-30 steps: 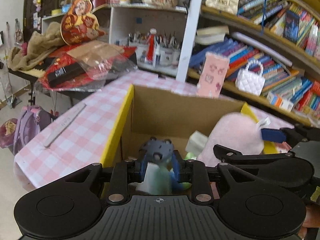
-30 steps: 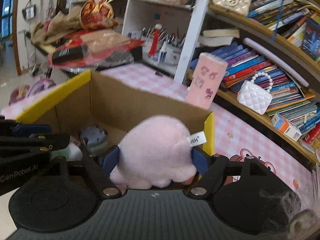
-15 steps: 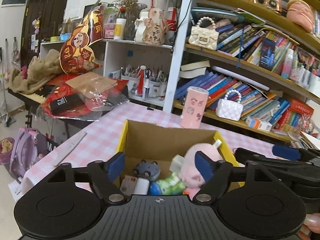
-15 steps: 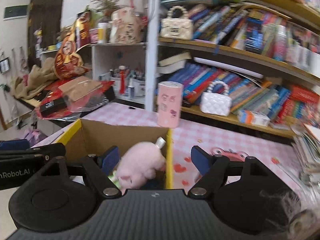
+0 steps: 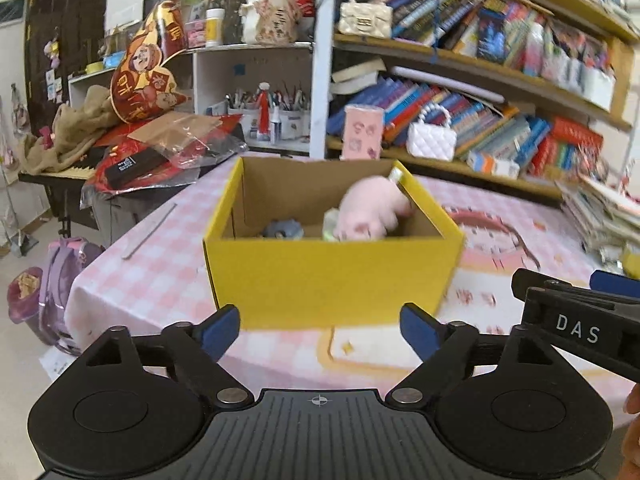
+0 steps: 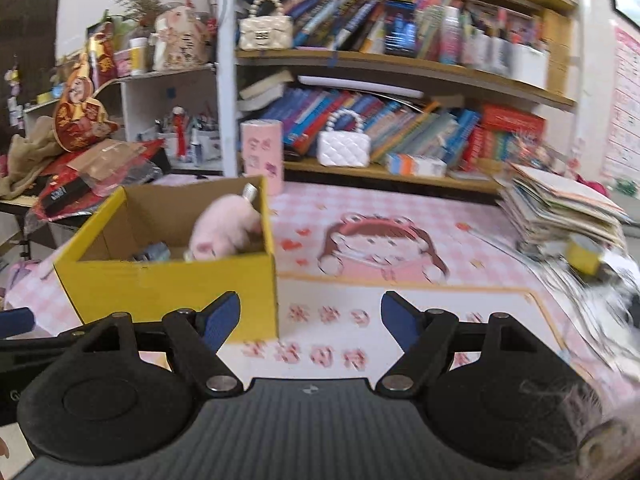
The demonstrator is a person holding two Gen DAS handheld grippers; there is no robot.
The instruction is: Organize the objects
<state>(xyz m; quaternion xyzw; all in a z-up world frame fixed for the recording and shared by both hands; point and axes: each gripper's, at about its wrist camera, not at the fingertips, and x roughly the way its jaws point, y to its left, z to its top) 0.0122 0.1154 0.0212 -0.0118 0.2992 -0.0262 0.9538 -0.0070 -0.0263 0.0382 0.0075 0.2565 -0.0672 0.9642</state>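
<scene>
A: What does the left gripper [image 5: 320,326] look like?

B: Its blue pads [image 5: 221,326] stand wide apart with nothing between them. The jaws have just been opening. It hangs short of the yellow box [image 5: 332,276], whose near wall fills the gap in its view at about 12 o'clock.

A: And the right gripper [image 6: 310,320]?

B: Spread too, and bare. From its camera the box [image 6: 172,284] sits at about 10 o'clock, with its near right corner just behind the left pad [image 6: 224,318]. The pink printed tablecloth [image 6: 400,264] shows through the rest of the gap.

A: Where are the toys?

B: Inside the box. The pink plush [image 5: 374,210] leans against the right wall, its white tag up near the rim. A small blue-grey toy [image 5: 282,229] lies low at the left of it, only its top showing over the near wall. Something pale green [image 5: 330,220] sits between them; I cannot tell what it is.

A: What is beyond the box?

B: At 12 o'clock a pink cylinder [image 5: 362,132] stands on the table just behind the far wall. At about 1 o'clock a white quilted handbag [image 5: 432,140] rests on the bookshelf [image 5: 480,80]. A stack of papers [image 6: 560,208] lies at 2 o'clock in the right view.
</scene>
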